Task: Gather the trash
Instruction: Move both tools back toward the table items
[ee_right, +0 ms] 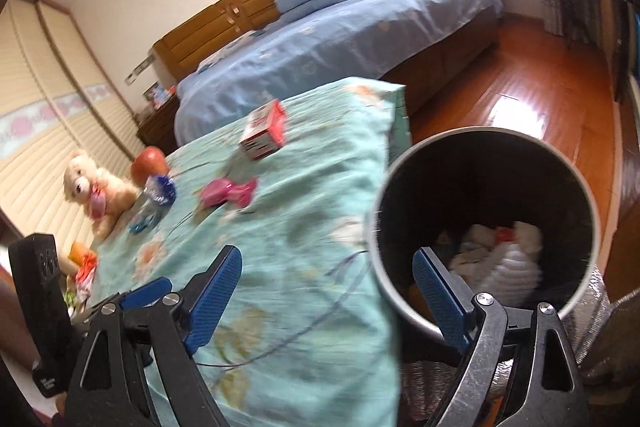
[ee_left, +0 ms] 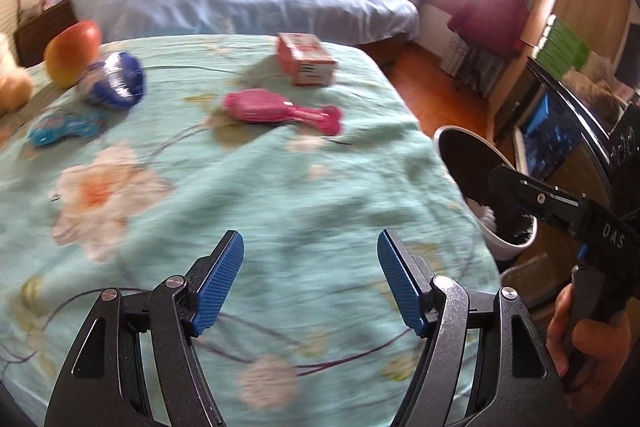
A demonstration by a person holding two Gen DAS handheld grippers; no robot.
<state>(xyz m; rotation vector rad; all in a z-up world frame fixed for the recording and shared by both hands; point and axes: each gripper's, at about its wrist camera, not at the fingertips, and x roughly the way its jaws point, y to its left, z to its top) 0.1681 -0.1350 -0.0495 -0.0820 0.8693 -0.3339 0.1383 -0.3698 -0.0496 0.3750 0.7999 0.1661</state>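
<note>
My left gripper (ee_left: 310, 239) hangs open and empty over a teal flowered cloth (ee_left: 280, 207). Farther back on the cloth lie a pink hairbrush (ee_left: 280, 111), a red and white box (ee_left: 306, 59), a crumpled blue wrapper (ee_left: 116, 79) and a small blue packet (ee_left: 60, 131). My right gripper (ee_right: 326, 253) is open and empty at the cloth's edge. Its right finger is seen against the mouth of a round bin (ee_right: 480, 131), its left finger against the cloth. White crumpled trash (ee_right: 504, 259) lies inside the bin. The same bin (ee_left: 500, 247) shows at the right of the left wrist view.
An apple-like fruit (ee_left: 72, 51) and a plush toy (ee_right: 96, 187) sit at the cloth's far left. Orange and red wrappers (ee_right: 84, 263) lie near the left edge. A bed with blue covers (ee_left: 240, 3) stands behind. Wooden floor (ee_right: 540, 75) runs past the bin.
</note>
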